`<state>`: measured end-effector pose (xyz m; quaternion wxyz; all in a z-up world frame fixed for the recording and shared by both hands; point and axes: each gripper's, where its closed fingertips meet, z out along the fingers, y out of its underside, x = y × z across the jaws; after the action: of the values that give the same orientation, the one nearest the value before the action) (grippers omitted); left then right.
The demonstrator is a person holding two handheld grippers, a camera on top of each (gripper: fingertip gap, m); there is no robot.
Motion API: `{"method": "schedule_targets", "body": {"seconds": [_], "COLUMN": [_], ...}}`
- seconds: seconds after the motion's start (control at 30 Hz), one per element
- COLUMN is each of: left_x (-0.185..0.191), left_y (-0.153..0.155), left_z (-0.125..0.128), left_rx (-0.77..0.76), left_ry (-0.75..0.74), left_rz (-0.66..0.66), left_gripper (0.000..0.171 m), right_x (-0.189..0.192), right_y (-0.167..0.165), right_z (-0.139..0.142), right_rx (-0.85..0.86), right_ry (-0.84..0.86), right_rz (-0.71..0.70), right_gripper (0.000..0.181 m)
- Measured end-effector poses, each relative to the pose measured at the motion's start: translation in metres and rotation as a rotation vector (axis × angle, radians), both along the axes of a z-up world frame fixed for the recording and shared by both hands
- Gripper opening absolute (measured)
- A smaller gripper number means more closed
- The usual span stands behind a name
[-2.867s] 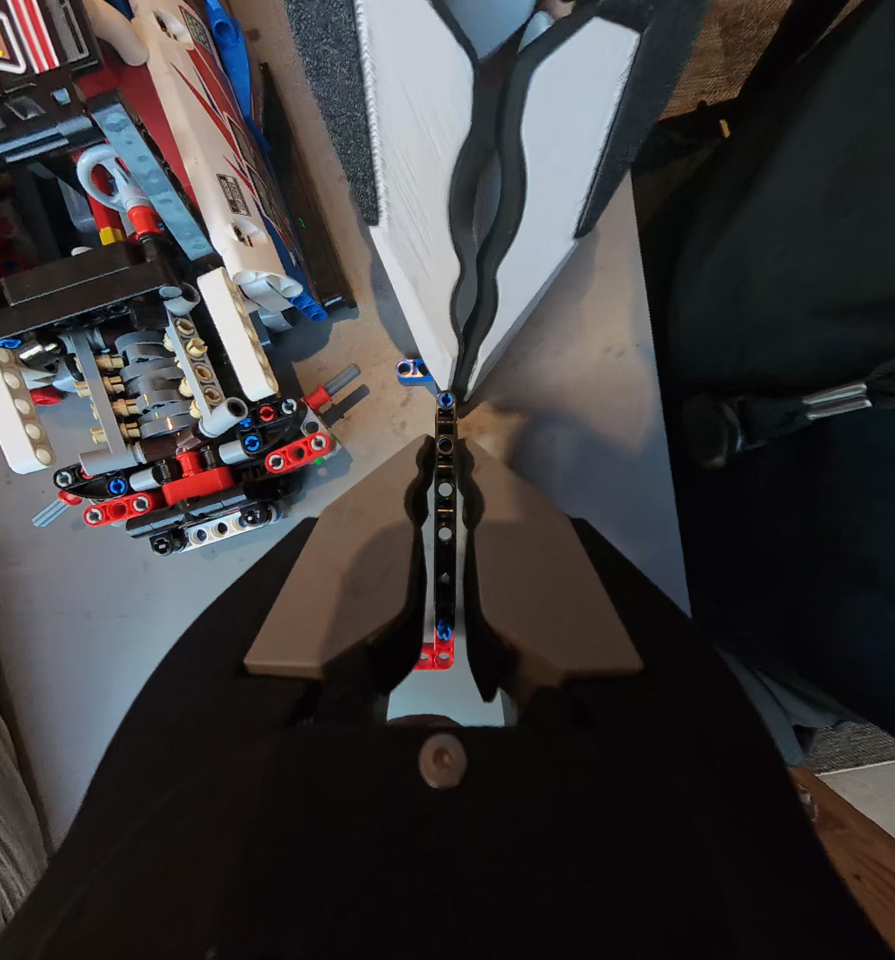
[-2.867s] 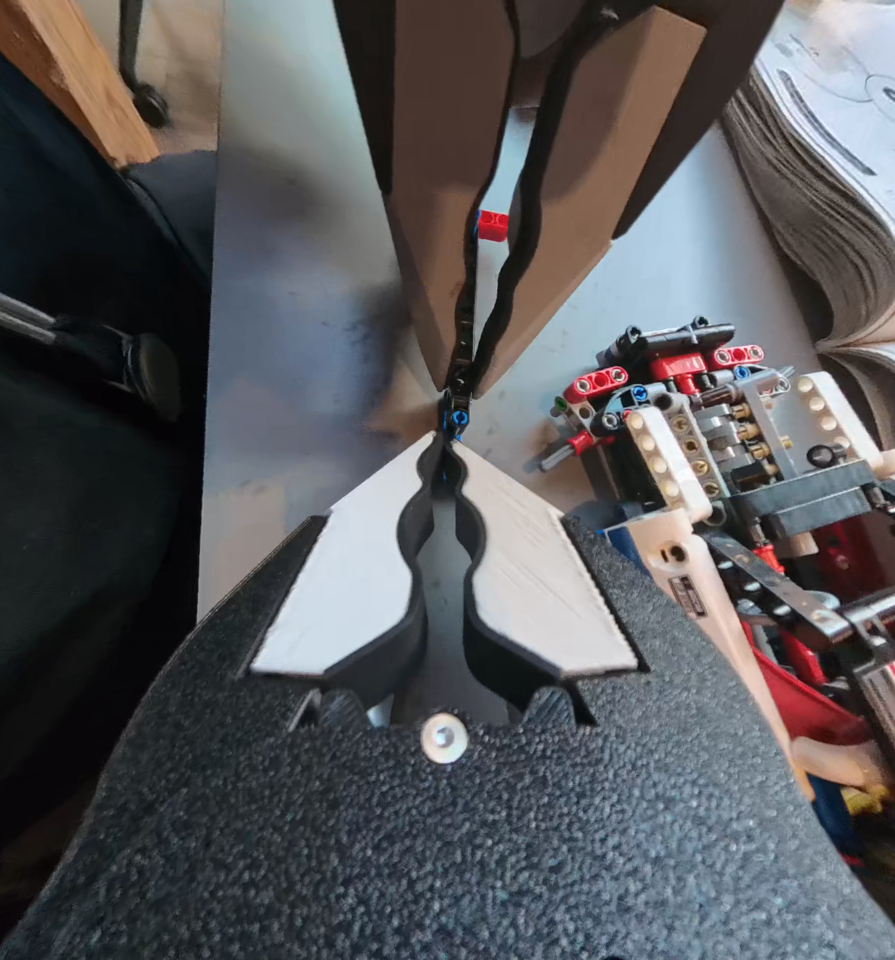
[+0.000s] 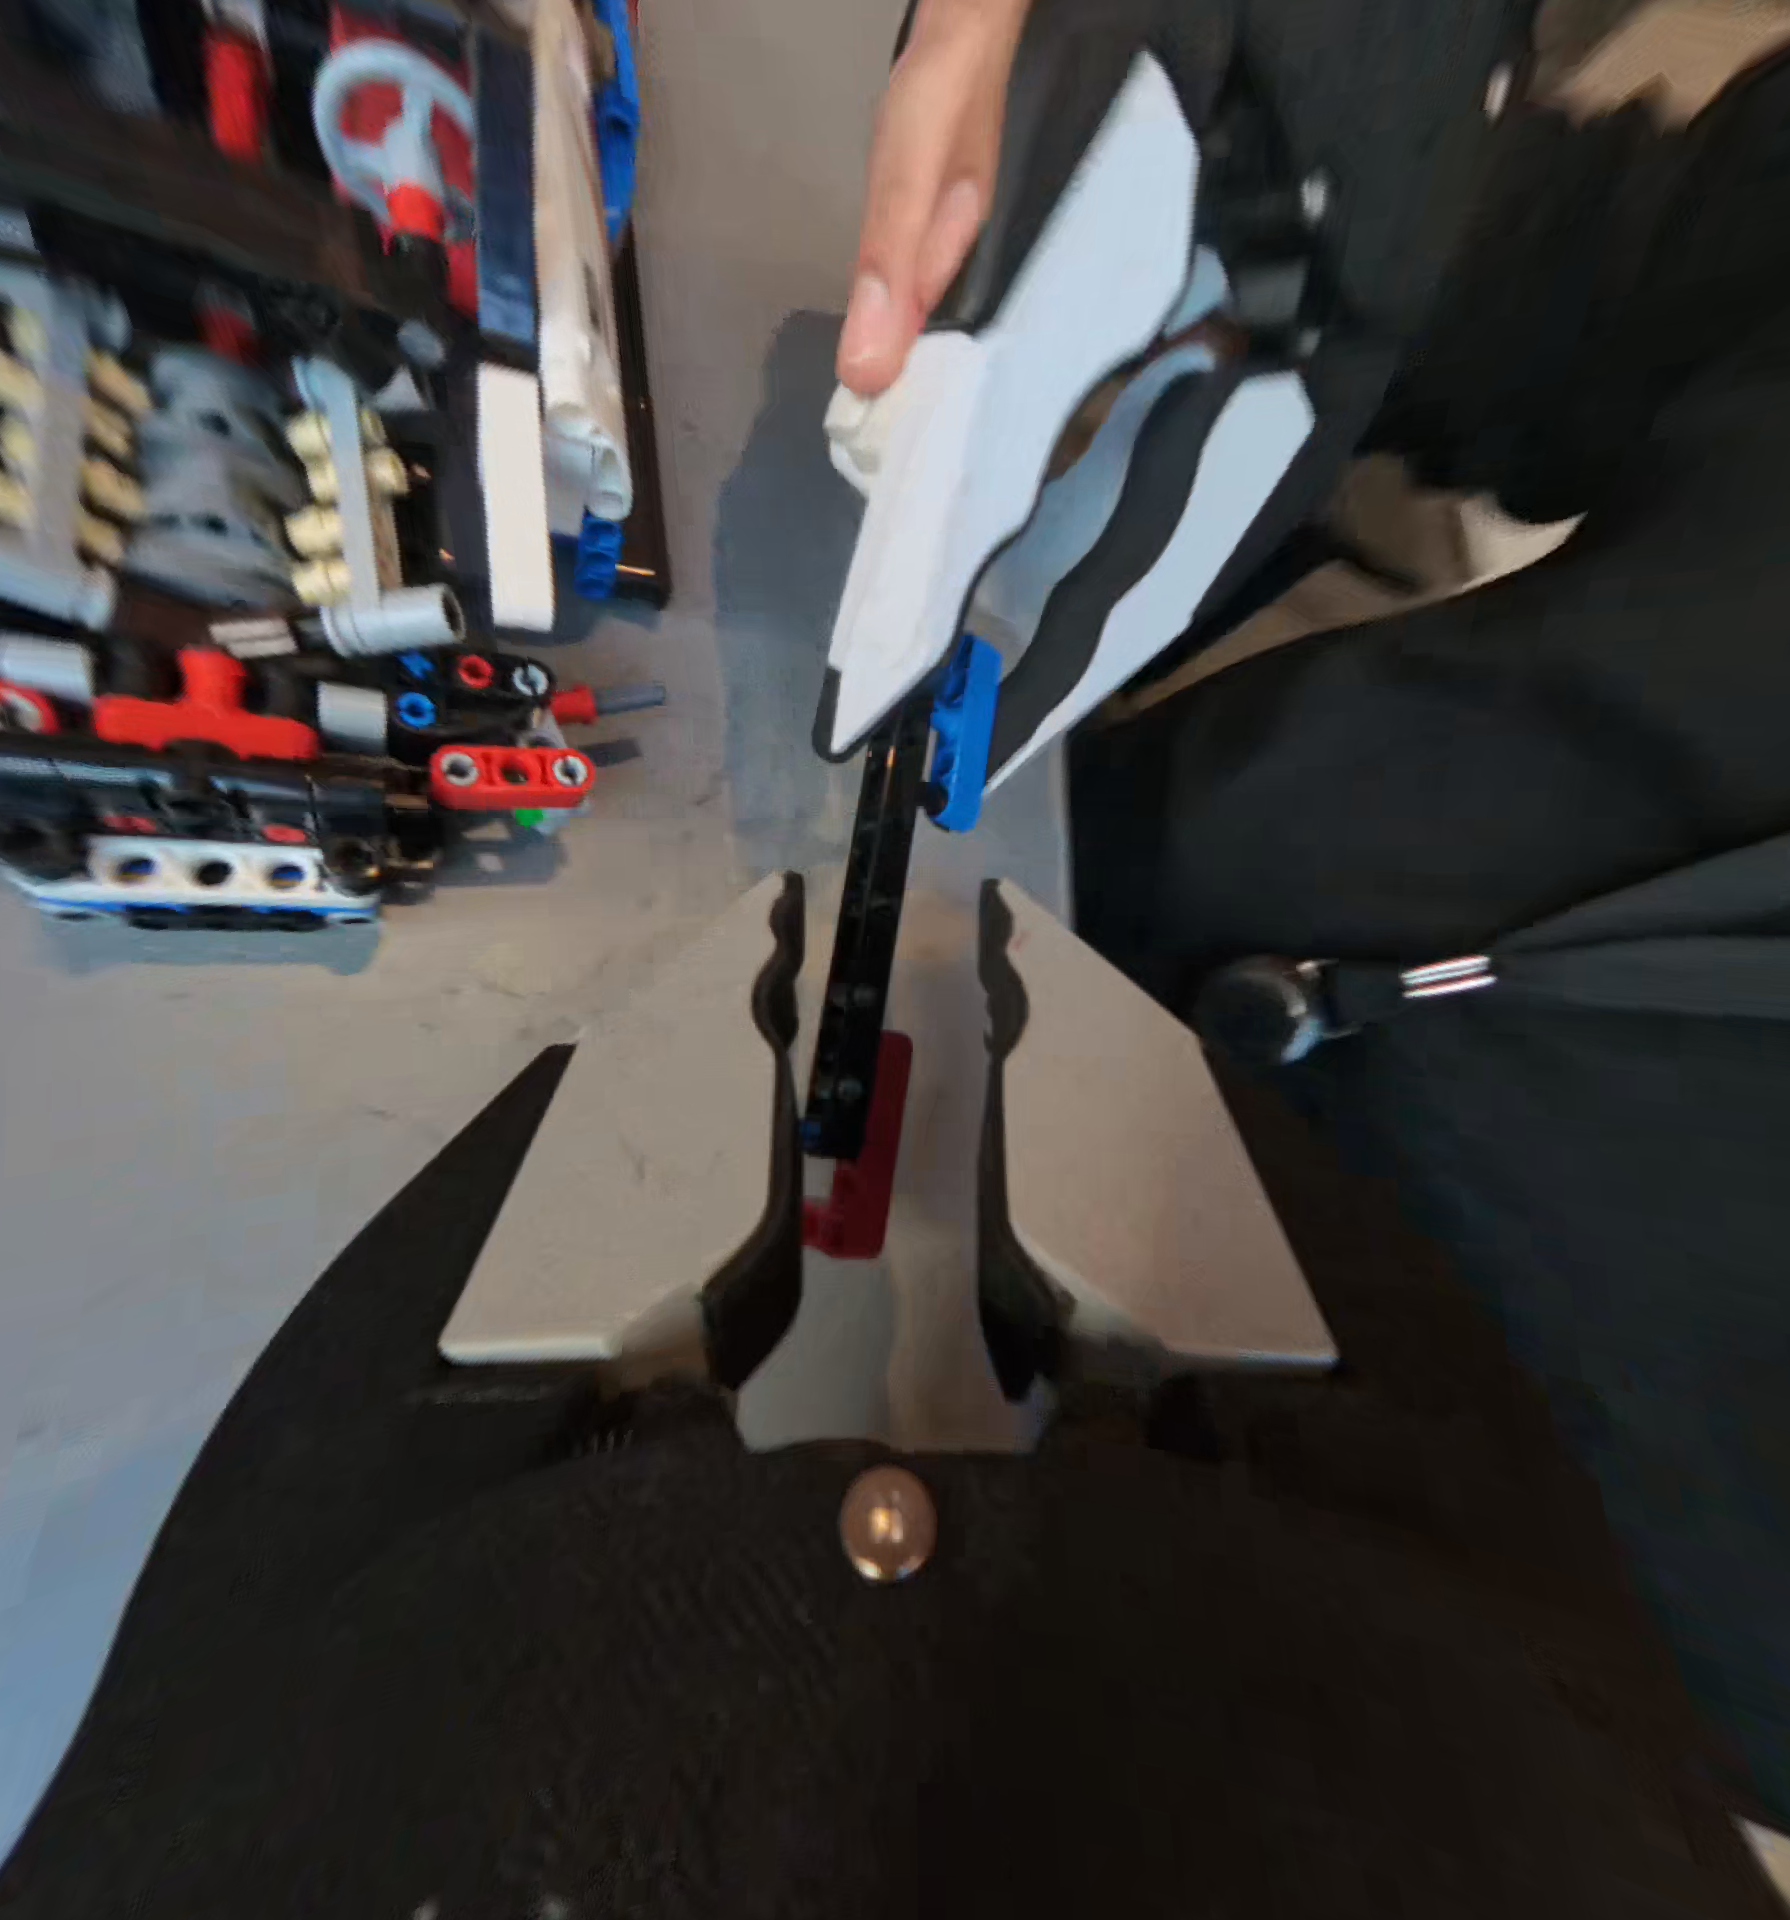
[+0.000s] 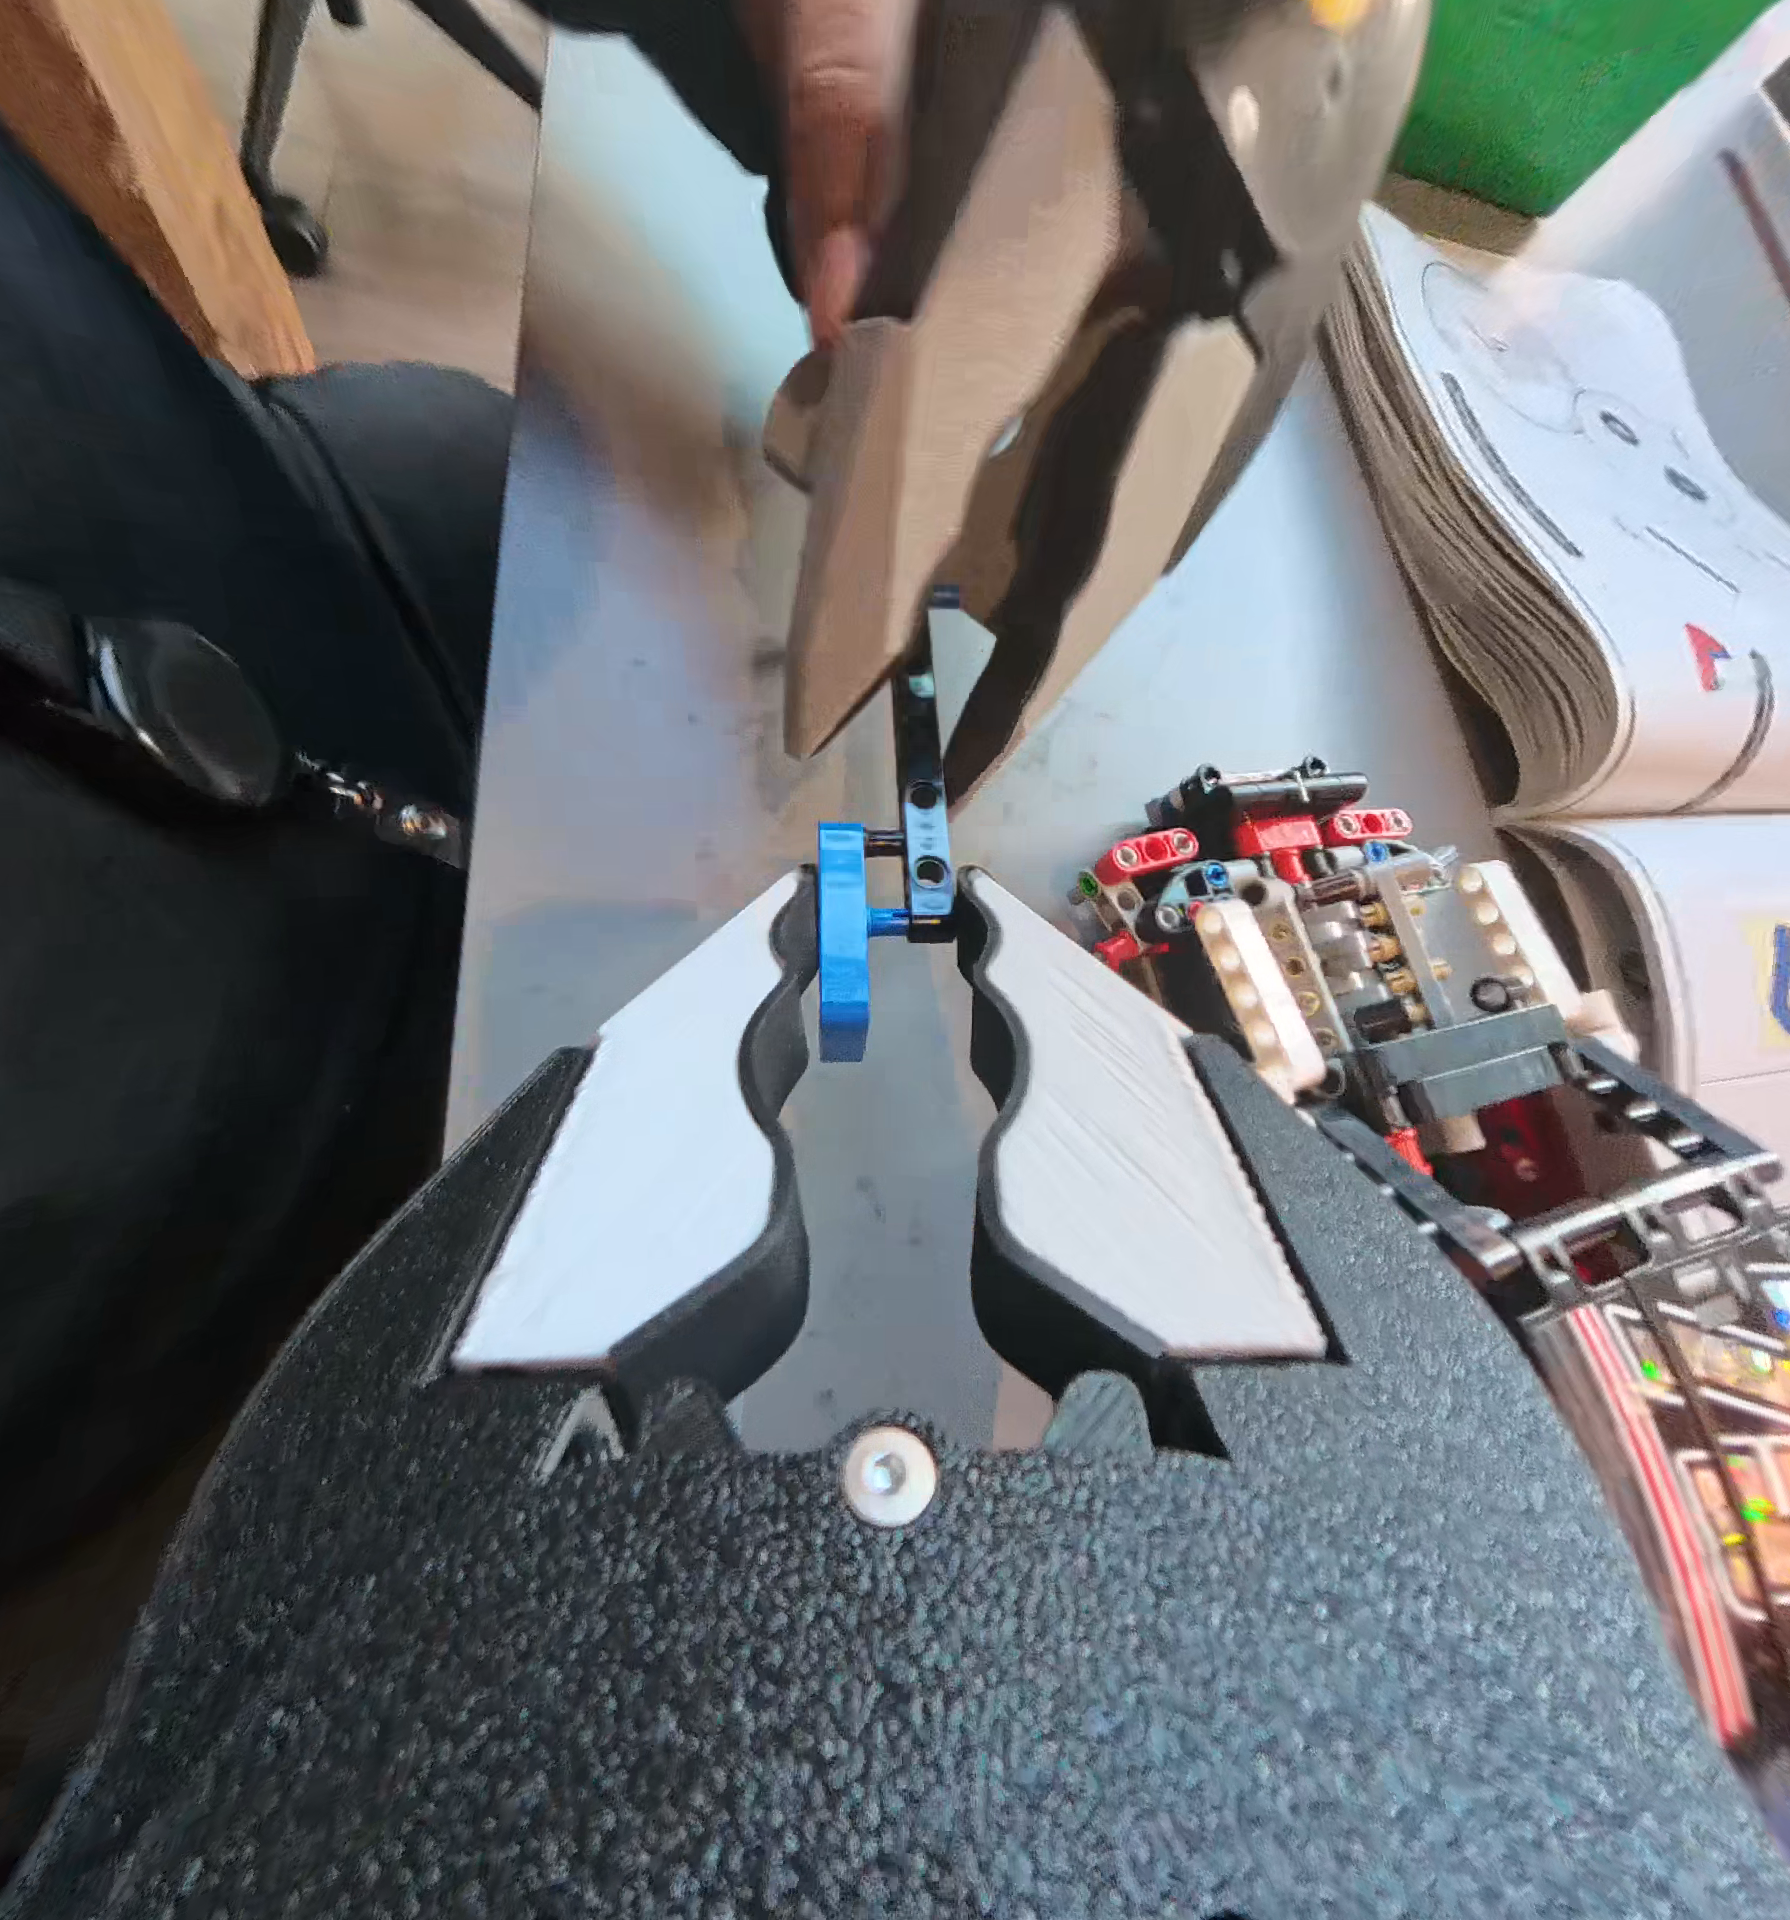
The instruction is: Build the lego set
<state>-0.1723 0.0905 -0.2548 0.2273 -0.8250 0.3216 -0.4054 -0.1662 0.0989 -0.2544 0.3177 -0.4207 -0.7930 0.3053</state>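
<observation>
In the left wrist view the lego model (image 3: pixel 247 582) is soft with blur and cut off by the left and top edges. The right gripper's fingers (image 3: pixel 974 499) cover the far end of the black beam (image 3: pixel 870 935). In the right wrist view the booklet (image 4: pixel 1597 520) runs off the right edge.

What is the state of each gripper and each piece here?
left gripper: shut on black beam.
right gripper: shut on blue beam and black beam's end.
blue beam: pinned to black beam, gap remains.
lego model: partly built.
booklet: open.
</observation>
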Motion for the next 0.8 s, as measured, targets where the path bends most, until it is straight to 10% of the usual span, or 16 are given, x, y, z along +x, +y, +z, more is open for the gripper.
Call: {"method": "schedule_targets", "body": {"seconds": [0.17, 0.8], "left_x": [0.006, 0.006], "left_y": [0.004, 0.019], "left_z": [-0.001, -0.019], "left_rx": [0.356, 0.428], "left_ry": [0.254, 0.400], "left_rz": [-0.035, 0.002], "left_gripper": [0.030, 0.021], "right_x": [-0.002, -0.007], "right_y": [0.001, 0.010], "right_z": [-0.003, -0.025], "right_rx": [-0.093, -0.098], "right_ry": [-0.011, -0.085], "right_rz": [-0.014, -0.056], "right_gripper": [0.026, 0.025]}}
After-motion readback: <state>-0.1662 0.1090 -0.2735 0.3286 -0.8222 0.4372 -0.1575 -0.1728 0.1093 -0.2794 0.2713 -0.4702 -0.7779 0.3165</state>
